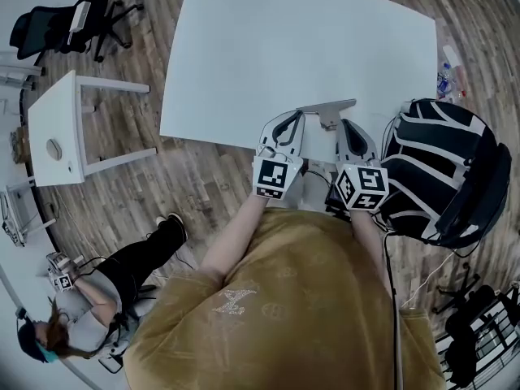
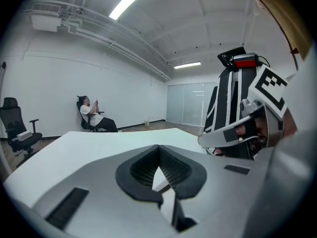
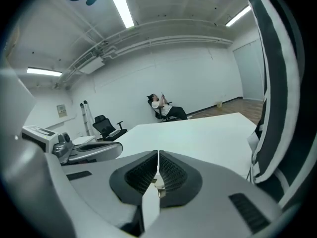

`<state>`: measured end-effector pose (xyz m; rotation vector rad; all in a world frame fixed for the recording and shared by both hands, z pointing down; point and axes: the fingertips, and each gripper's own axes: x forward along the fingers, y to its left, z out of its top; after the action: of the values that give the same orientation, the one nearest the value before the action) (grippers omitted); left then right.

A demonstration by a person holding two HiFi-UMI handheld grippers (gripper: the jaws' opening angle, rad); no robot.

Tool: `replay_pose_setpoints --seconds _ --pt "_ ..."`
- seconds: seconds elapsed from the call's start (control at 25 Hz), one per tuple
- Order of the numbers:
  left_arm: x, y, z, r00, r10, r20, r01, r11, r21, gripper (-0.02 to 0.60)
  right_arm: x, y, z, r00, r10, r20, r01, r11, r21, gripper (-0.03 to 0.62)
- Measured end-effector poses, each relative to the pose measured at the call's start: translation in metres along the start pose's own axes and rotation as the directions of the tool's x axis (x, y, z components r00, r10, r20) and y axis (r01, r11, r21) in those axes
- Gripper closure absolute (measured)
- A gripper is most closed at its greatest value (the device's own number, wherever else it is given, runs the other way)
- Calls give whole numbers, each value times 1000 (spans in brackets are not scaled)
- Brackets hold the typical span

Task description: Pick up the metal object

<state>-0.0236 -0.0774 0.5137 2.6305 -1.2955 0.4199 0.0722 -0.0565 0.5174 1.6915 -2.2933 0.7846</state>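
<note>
The metal object [image 1: 327,109], a flat grey bar with a short stem, lies on the white table [image 1: 301,47] near its front edge. My left gripper [image 1: 296,117] sits just left of it, its jaws pressed together with nothing between them. Just right of the stem is my right gripper [image 1: 345,124], also shut. In the left gripper view the left gripper's [image 2: 159,147] pads meet at the tips over the table top. In the right gripper view the right gripper's [image 3: 158,153] pads meet too. Neither gripper view shows the metal object clearly.
A black and white backpack [image 1: 443,173] stands at the table's right front corner. Bottles [image 1: 449,75] lie on the floor beyond it. A small white side table [image 1: 53,128] and an office chair [image 1: 65,23] stand at left. A seated person [image 1: 106,287] is at lower left.
</note>
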Motion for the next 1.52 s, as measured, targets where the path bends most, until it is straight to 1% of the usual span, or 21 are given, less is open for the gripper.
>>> replay_pose_setpoints --seconds 0.08,0.28,0.56,0.64,0.68,0.8,0.88,0.96,1.08,1.2,1.24,1.28,1.32,1.36,1.52 --pt "4 0 -7 1000 -6 -15 6 1000 -10 575 3 -2 -9 1000 -7 -21 7 1000 10 585" --pt "12 -2 -25 998 -22 -65 22 1000 1 575 7 -10 -25 998 -24 -64 28 998 58 584" --pt "21 -2 -42 993 -22 -114 22 1000 -1 575 12 -21 -48 989 -55 -135 72 989 125 583" --pt "24 -2 -46 992 -24 -126 24 1000 1 575 13 -23 -53 988 -46 -148 71 983 168 583" --pt "25 -2 -47 991 -26 -130 26 1000 3 575 14 -23 -54 989 -36 -142 66 976 207 583" --pt "27 -5 -52 989 -32 -147 36 999 22 575 14 -27 -54 994 -18 -108 55 934 353 583" --pt "27 -8 -58 986 -38 -163 46 998 47 575 15 -30 -58 994 -17 -111 61 909 413 583" --pt "28 -11 -63 983 -47 -177 58 997 57 575 16 -32 -64 992 -12 -126 66 898 434 582" --pt "30 -11 -71 980 -52 -194 64 997 54 575 19 -29 -70 990 -1 -141 66 887 457 582" --pt "30 -9 -76 976 -58 -208 71 996 52 575 22 -27 -73 991 21 -132 51 857 513 581" --pt "30 -9 -77 976 -60 -211 72 996 51 575 23 -25 -73 991 39 -125 35 840 542 578" --pt "30 -9 -78 975 -60 -212 73 996 51 575 25 -23 -74 991 65 -119 16 817 576 561" --pt "30 -8 -78 975 -61 -213 73 996 51 575 26 -20 -75 989 91 -114 -2 790 613 524" --pt "30 -7 -78 975 -62 -213 74 996 51 575 28 -18 -76 988 108 -108 -13 763 646 505" --pt "32 -7 -79 975 -63 -214 77 996 54 575 31 -21 -83 989 113 -97 -3 670 742 505"
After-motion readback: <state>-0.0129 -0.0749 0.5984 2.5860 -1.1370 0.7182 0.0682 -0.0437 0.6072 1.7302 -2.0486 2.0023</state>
